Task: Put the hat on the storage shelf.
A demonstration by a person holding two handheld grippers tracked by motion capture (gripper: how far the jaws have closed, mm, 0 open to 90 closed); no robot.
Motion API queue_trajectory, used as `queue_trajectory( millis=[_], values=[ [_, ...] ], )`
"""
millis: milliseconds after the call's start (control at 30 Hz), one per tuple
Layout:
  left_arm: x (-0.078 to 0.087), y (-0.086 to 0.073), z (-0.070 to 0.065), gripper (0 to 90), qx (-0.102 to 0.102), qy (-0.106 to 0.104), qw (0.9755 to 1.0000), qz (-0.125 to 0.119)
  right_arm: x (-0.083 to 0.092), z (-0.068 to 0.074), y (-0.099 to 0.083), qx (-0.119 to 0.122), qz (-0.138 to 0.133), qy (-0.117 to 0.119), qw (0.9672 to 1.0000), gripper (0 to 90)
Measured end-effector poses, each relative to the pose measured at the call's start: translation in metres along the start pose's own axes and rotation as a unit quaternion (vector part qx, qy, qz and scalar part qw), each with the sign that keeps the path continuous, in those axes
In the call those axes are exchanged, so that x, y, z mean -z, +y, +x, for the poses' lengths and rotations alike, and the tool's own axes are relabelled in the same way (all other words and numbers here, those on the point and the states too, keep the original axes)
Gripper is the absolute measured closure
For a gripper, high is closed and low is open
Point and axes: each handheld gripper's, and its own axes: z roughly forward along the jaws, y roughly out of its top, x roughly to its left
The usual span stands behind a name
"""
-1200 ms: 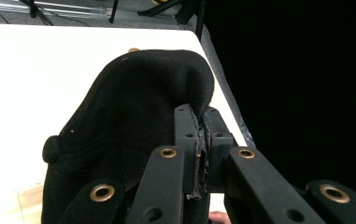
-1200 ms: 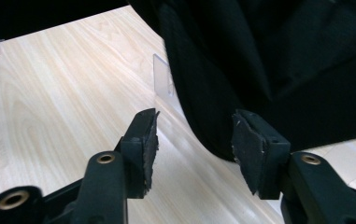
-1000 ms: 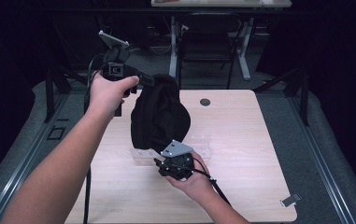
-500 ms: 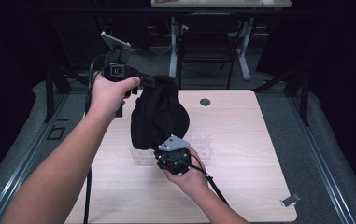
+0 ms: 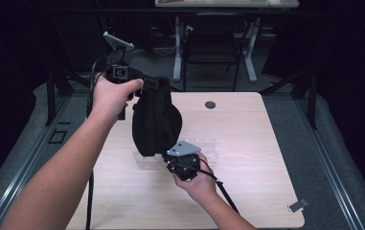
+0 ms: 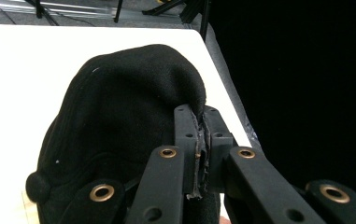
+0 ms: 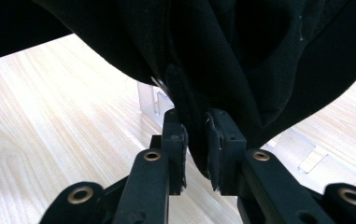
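I have the left gripper (image 6: 202, 140) clamped tight on the rim of the black cap (image 5: 155, 120), which hangs below it over the wooden table (image 5: 256, 143). My right gripper (image 7: 196, 140) sits under the cap's lower edge; its jaws have just been closing, and a fold of the black fabric now sits pinched between the 2 pads. Just behind those jaws a clear plastic tray (image 7: 302, 156) lies on the tabletop, under the cap.

The cap (image 5: 155, 120) hangs between the left gripper (image 5: 144, 86) above it and the right gripper (image 5: 173, 154) below; a clear plastic tray (image 5: 209, 148) lies on the table (image 5: 256, 143) just beyond the right gripper.
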Motion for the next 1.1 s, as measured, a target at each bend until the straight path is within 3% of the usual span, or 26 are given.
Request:
queue_trajectory(
  millis=[267, 633, 1100],
  values=[
    [-0.003, 0.001, -0.004, 87.2, -0.006, -0.006, 1.0, -0.002, 0.005, -0.006, -0.005, -0.01, -0.013, 0.012, 0.9998, 79.4],
    [-0.011, 0.001, -0.014, 87.2, -0.014, -0.007, 0.9999, 0.002, 0.007, -0.019, -0.016, -0.062, -0.039, 0.042, 0.9964, 79.5],
    [-0.023, 0.003, -0.023, 87.2, -0.019, -0.013, 0.9997, 0.005, 0.009, -0.026, -0.026, -0.08, -0.055, 0.052, 0.9939, 79.7]
  ],
)
